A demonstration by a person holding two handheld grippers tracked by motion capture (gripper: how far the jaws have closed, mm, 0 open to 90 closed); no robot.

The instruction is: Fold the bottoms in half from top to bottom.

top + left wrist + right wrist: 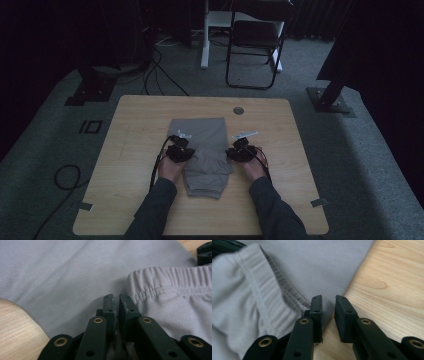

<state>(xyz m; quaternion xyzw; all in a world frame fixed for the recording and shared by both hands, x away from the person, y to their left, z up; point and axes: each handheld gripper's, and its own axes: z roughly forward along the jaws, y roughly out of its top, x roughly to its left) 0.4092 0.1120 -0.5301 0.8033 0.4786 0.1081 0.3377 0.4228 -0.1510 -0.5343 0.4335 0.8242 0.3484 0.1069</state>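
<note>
A grey garment [197, 131] lies flat in the middle of the wooden table [140, 120], its near part folded over so that the elastic waistband [170, 277] [249, 277] lies on top. My left gripper [187, 150] [116, 301] rests at the garment's left edge, over the lower layer beside the waistband's corner. Its jaws are all but together, with nothing in the thin slit. My right gripper [234, 150] [329, 302] sits at the right edge, where cloth meets bare wood [387, 277]. It stands slightly open with nothing in the gap.
A round grommet [238, 110] sits near the table's far edge. Behind the table are a folding chair [255, 35], a white desk leg [204, 40] and stand bases [330, 102]. Cables [65, 177] lie on the carpet at left.
</note>
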